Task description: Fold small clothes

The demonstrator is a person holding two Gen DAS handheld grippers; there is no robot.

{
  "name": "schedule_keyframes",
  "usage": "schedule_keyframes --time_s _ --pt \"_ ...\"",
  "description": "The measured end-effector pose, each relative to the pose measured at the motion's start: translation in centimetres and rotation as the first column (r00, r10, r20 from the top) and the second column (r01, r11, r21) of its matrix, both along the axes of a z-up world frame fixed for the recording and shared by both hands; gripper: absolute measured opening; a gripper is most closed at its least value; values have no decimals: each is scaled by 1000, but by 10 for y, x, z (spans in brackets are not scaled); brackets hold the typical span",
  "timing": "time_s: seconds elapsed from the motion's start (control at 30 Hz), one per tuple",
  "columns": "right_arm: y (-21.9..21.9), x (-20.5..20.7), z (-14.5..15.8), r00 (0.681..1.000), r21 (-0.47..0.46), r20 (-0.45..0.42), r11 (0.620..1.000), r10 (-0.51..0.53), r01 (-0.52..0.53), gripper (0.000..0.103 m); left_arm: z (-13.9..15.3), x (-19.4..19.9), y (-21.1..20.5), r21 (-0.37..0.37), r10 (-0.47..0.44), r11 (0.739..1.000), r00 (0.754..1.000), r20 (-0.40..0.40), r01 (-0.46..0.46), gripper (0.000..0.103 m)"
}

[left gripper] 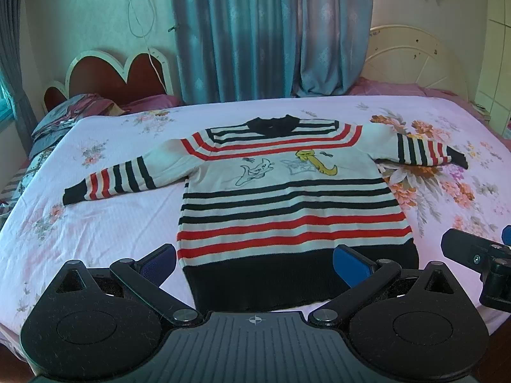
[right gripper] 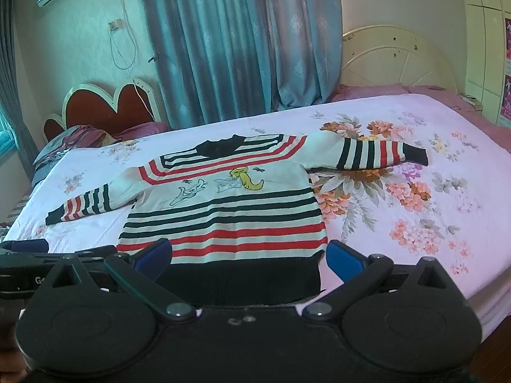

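The striped sweater (left gripper: 287,198) is spread flat on the bed (left gripper: 95,223), centre of the frame, sleeves out; both left tongs (left gripper: 254,261) and right tongs (right gripper: 249,253) are held wide, empty, near the hem; folding is judged unstarted; a sleeve must be gripped next.

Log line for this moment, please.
phase: pre-fold | sweater: flat on bed, sleeves spread | left gripper: open, near hem, empty | right gripper: open, near hem, empty
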State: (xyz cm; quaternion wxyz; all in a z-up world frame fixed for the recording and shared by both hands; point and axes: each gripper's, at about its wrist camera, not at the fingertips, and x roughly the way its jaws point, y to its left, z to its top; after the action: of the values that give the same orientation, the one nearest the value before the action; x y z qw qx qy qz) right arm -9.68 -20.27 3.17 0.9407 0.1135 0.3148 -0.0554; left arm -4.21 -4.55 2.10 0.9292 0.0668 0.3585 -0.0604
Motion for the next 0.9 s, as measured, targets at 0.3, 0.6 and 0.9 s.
schedule_keyframes --time_s 0.3,0.6,0.9 --pt "2 2 -2 1000 -4 -5 1000 0 0 102 -4 6 4 1 5 1000 1000 -7 -5 103" --pt "2 5 -3 1000 -6 -8 1000 1 -1 102 -8 12 9 -8 19 1000 1000 -9 -19 103" --pt "2 5 -3 1000 -5 -8 1000 0 0 102 -10 15 9 -9 25 1000 1000 -13 -25 103"
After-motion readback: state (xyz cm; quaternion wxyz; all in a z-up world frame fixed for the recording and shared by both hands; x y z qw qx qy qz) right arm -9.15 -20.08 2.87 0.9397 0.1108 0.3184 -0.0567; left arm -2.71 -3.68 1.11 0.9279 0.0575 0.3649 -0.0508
